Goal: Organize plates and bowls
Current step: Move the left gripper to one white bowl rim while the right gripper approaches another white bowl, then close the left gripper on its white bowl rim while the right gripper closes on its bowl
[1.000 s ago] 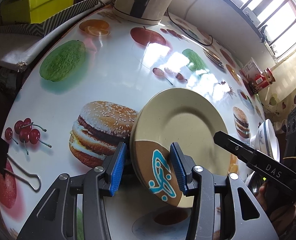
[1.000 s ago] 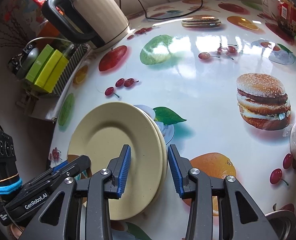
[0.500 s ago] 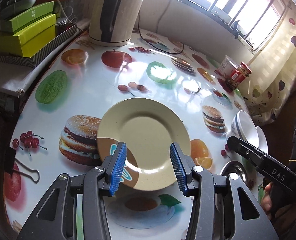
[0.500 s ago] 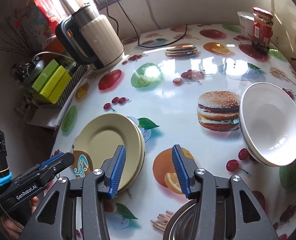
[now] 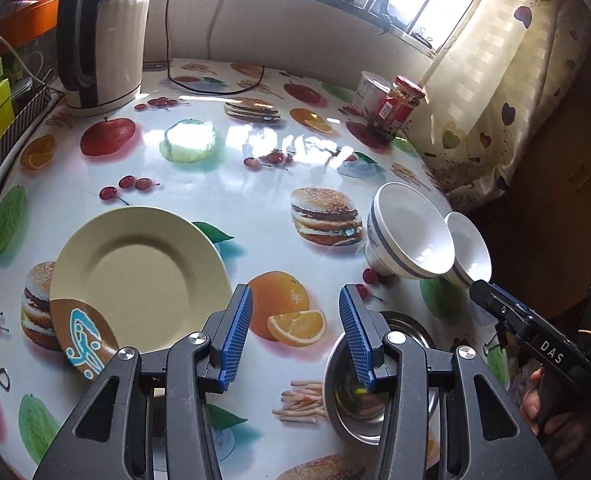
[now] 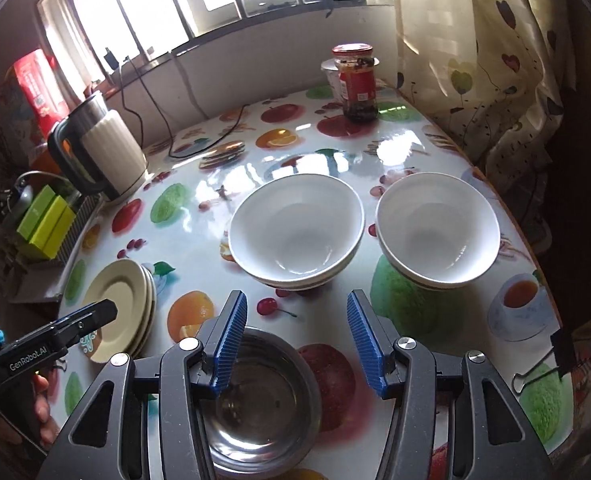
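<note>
Already the plates sit stacked left of the steel bowl; two white bowls beyond it remain unstacked, and both the left gripper and the right gripper, just opening, hold nothing.

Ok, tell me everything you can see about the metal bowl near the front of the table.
The metal bowl looks like polished stainless steel, round, with a rolled rim and a shiny, reflective inside. It appears empty and sits upright on the fruit-print table, at its near edge, in front of the two white bowls and apart from them. Nothing grips it: the right gripper hovers above with its jaws apart, having just been opening, nothing between them. The gripper's frame hides part of the rim.
</note>
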The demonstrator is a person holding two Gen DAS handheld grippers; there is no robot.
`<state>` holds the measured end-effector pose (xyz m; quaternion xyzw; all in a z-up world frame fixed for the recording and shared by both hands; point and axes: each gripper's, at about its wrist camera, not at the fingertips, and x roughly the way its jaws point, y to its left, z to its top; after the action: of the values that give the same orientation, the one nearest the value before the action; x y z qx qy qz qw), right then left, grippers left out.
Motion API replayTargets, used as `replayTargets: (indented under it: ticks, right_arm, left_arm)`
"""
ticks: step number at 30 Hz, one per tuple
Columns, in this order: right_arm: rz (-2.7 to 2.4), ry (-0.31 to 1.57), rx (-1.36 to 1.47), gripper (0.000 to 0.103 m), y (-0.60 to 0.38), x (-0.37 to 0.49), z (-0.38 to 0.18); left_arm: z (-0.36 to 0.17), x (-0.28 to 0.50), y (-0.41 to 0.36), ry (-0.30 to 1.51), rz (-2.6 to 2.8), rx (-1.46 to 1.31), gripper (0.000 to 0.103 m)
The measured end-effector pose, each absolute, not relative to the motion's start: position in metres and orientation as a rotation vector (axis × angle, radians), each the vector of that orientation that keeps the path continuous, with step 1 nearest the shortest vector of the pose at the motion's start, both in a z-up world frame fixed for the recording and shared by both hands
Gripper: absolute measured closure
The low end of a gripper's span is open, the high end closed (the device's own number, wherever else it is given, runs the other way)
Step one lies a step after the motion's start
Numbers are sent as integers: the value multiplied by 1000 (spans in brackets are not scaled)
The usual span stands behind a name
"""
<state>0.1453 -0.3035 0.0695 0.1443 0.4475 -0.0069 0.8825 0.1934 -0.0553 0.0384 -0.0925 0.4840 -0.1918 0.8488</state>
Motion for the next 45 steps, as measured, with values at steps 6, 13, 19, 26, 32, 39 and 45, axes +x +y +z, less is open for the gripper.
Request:
replayTargets:
  ticks: [6, 13, 19, 26, 32, 39, 45]
  right_arm:
    - [-61, 892, 315, 51, -326, 145, 69]
    - [-43, 863, 251, 51, -324, 163, 65]
    - [-47, 874, 246, 51, -326, 181, 50]
    - [-63, 865, 197, 60, -326, 192, 45]
    - [-49, 870, 199, 70, -326, 196, 39]
    - [-39, 867, 200, 75, -323, 199, 37]
    - [-34, 860, 209, 80, -322, 200, 36]
  left_arm:
    - [41, 209, -87, 1021, -430, -162, 57]
    - [36, 237, -116, 1023, -421, -136, 57]
    - [29, 253, -137, 1022, -429, -79, 57]
    - [20, 264, -147, 1040, -435, -71, 57]
    - [13, 268, -149, 1051, -442, -67, 60]
    - [11, 270, -152, 1054, -463, -75, 67]
    - [9, 271, -155, 1055, -475, -73, 75]
